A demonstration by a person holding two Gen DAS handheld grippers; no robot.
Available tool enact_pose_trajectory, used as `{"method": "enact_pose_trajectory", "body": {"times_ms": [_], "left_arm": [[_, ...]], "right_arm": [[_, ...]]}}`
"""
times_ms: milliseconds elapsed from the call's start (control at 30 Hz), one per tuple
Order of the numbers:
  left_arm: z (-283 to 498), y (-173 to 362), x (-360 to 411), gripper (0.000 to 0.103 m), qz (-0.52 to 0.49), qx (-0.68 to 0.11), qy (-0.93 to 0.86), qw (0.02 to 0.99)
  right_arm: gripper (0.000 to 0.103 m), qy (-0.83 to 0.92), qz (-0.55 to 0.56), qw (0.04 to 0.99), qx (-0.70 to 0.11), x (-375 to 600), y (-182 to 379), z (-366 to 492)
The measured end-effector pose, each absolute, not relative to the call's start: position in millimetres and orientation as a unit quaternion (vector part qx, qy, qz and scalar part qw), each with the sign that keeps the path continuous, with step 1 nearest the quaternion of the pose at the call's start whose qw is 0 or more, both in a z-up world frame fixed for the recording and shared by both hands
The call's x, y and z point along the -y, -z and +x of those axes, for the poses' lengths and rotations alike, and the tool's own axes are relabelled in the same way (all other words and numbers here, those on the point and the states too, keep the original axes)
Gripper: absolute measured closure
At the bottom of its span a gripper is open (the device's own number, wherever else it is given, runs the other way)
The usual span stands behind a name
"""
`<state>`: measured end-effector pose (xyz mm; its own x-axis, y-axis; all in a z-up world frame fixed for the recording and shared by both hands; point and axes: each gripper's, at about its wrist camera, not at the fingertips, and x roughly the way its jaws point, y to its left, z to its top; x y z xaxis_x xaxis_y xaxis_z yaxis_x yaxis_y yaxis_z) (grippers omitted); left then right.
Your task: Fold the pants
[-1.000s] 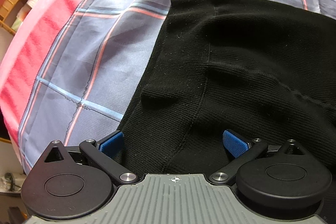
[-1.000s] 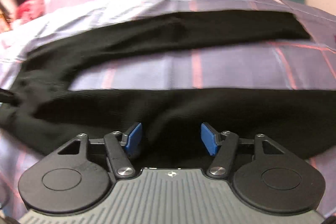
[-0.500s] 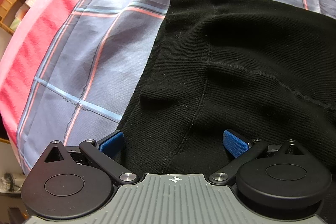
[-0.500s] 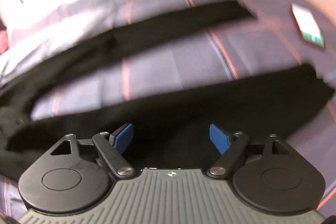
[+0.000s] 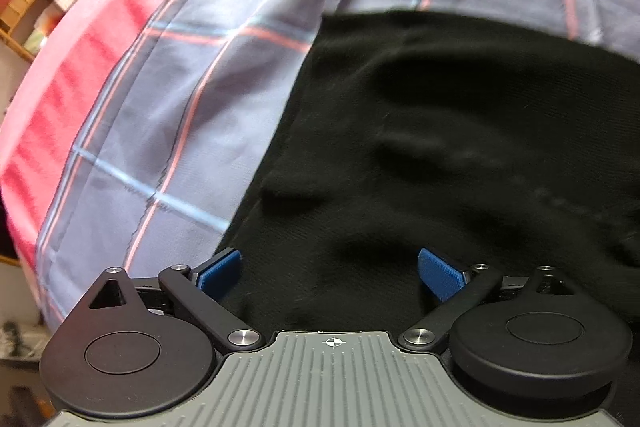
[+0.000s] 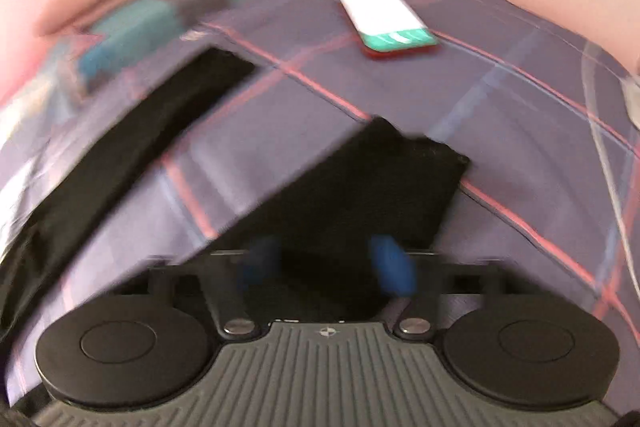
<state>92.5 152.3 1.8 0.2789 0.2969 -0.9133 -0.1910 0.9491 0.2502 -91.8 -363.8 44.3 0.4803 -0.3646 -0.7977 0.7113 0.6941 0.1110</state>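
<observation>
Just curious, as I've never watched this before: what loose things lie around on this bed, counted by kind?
Black knit pants: 1
Phone in a red case, screen lit: 1
Teal and grey folded bedding, blurred: 1
Total: 3

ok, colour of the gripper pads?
Blue pads, clearest in the left wrist view; blurred in the right.

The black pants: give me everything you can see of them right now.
The black pants are a dark, finely ribbed knit, lying rumpled on the plaid bedsheet. In the right wrist view the two legs lie spread apart with sheet between them. The nearer leg's cuff end runs between the right gripper's blurred blue pads. Soft folds lie ahead of the left gripper, which is open.
</observation>
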Motion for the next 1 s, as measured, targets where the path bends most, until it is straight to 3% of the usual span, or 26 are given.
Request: {"method": "enact_pose_trajectory", "body": {"times_ms": [100, 200, 300, 333, 367, 400, 700, 733, 767, 900, 1000], "left_arm": [[94, -3, -141, 0.000, 0.049, -0.567, -0.127, 0.813], [99, 19, -133, 0.000, 0.066, -0.595, -0.130, 0.790], [95, 20, -134, 0.000, 0.057, -0.586, -0.138, 0.796], [94, 20, -135, 0.000, 0.052, -0.584, -0.139, 0.798], [93, 20, -136, 0.000, 0.049, -0.584, -0.140, 0.798], [94, 20, -136, 0.000, 0.047, -0.584, -0.141, 0.798], [96, 22, -133, 0.000, 0.051, -0.584, -0.142, 0.798], [96, 22, -133, 0.000, 0.051, -0.583, -0.142, 0.798], [96, 23, -133, 0.000, 0.052, -0.583, -0.142, 0.798], [94, 21, -135, 0.000, 0.047, -0.583, -0.140, 0.799], [93, 21, -135, 0.000, 0.049, -0.583, -0.137, 0.800]], "right_arm": [[0.101, 0.399, 0.192, 0.822, -0.357, 380, -54, -110], [0.101, 0.443, 0.268, 0.773, -0.365, 417, -49, -134], [0.084, 0.423, 0.203, 0.810, -0.352, 393, -67, -134], [0.051, 0.390, 0.188, 0.828, -0.357, 382, -70, -129], [0.025, 0.366, 0.177, 0.838, -0.363, 370, -69, -122], [0.022, 0.351, 0.167, 0.845, -0.368, 362, -66, -114], [0.026, 0.393, 0.213, 0.807, -0.386, 356, -35, -93], [0.048, 0.381, 0.204, 0.816, -0.385, 353, -36, -90], [0.099, 0.357, 0.201, 0.828, -0.384, 351, -38, -89], [0.097, 0.359, 0.182, 0.834, -0.377, 364, -45, -99], [0.097, 0.369, 0.257, 0.816, -0.362, 391, -44, -119]]}}
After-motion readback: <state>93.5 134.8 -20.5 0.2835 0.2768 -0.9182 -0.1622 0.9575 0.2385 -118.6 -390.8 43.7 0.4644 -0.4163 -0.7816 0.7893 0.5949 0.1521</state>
